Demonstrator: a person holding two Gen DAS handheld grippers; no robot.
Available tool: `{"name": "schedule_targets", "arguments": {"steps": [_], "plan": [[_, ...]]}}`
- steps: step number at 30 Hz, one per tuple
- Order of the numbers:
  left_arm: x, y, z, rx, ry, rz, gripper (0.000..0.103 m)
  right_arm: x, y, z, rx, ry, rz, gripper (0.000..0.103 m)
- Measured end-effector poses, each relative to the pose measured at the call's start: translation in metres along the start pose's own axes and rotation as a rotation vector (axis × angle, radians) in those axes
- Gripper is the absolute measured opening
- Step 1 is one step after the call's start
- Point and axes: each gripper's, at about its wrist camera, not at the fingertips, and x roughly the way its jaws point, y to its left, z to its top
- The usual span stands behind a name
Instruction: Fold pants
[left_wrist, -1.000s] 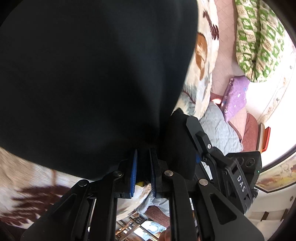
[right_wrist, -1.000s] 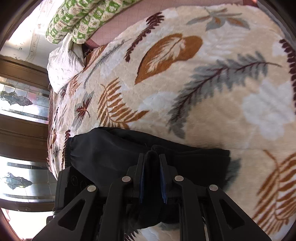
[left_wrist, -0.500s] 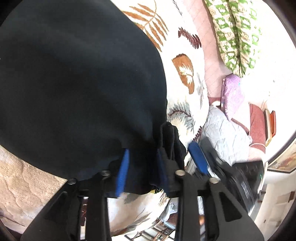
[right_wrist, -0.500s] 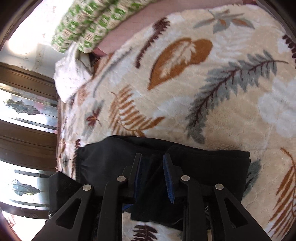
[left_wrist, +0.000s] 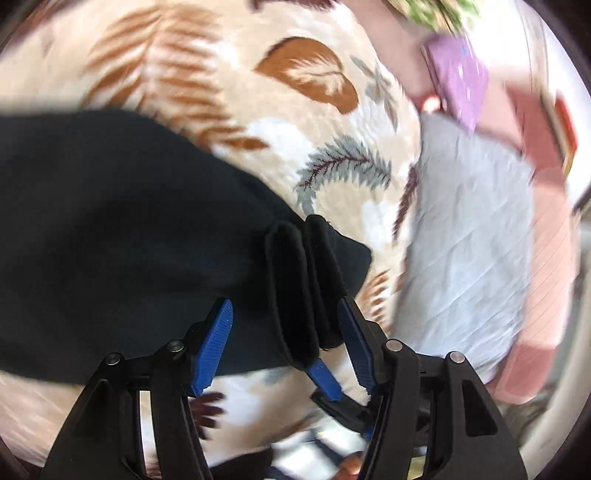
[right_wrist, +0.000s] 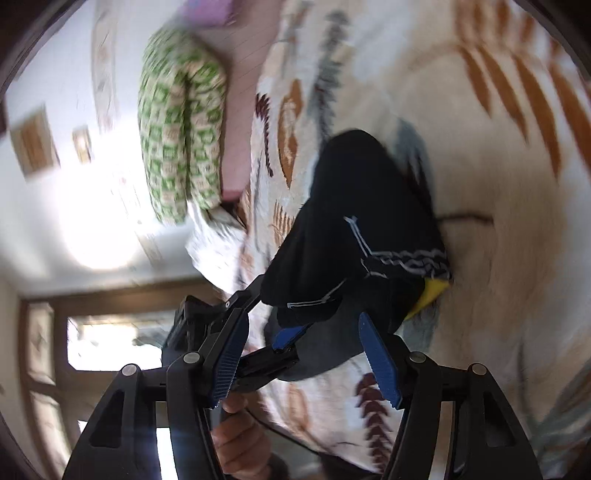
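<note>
The black pants (left_wrist: 122, 221) lie folded on the leaf-print blanket (left_wrist: 303, 122). In the left wrist view my left gripper (left_wrist: 284, 332) is open, its blue pads either side of the thick folded edge, which lies loose between them. In the right wrist view the pants (right_wrist: 354, 229) show as a compact bundle with white striped trim and a yellow patch. My right gripper (right_wrist: 306, 354) is open just in front of the bundle. The left gripper's fingers (right_wrist: 284, 338) show beside it, held by a hand.
A green patterned pillow (right_wrist: 181, 133) lies at the bed's head. A light grey cloth (left_wrist: 472, 251), a purple cushion (left_wrist: 458, 74) and pink bedding (left_wrist: 546, 206) lie beyond the blanket's edge. A wooden-framed window (right_wrist: 110, 332) is behind.
Both grippers have opened and let go of the pants, which now lie folded on the blanket. Both views have swung and pulled back from the cloth.
</note>
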Motion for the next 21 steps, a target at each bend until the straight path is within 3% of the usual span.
{"name": "schedule_targets", "arguments": {"steps": [3,7,11,17,19,20,21], "plan": [[0.008,-0.018,0.012,0.095,0.081,0.078,0.058,0.013,-0.014,-0.005,0.099,-0.022,0.058,0.065],[0.014,-0.03,0.018,0.149,0.102,0.076,0.058,0.027,-0.024,-0.012,0.216,-0.078,0.082,0.065],[0.016,-0.034,0.034,0.141,0.116,0.058,0.058,0.029,-0.036,-0.017,0.325,-0.172,0.088,0.066],[0.009,-0.023,0.046,0.129,0.127,0.029,0.058,0.033,-0.046,-0.02,0.42,-0.285,0.171,0.066],[0.014,-0.021,0.048,0.136,0.146,0.041,0.058,0.046,-0.044,-0.019,0.431,-0.255,0.174,0.066],[0.017,-0.022,0.048,0.146,0.161,0.05,0.058,0.051,-0.044,-0.021,0.429,-0.246,0.172,0.06],[0.02,-0.022,0.048,0.153,0.174,0.053,0.058,0.058,-0.042,-0.022,0.414,-0.228,0.16,0.041]]}}
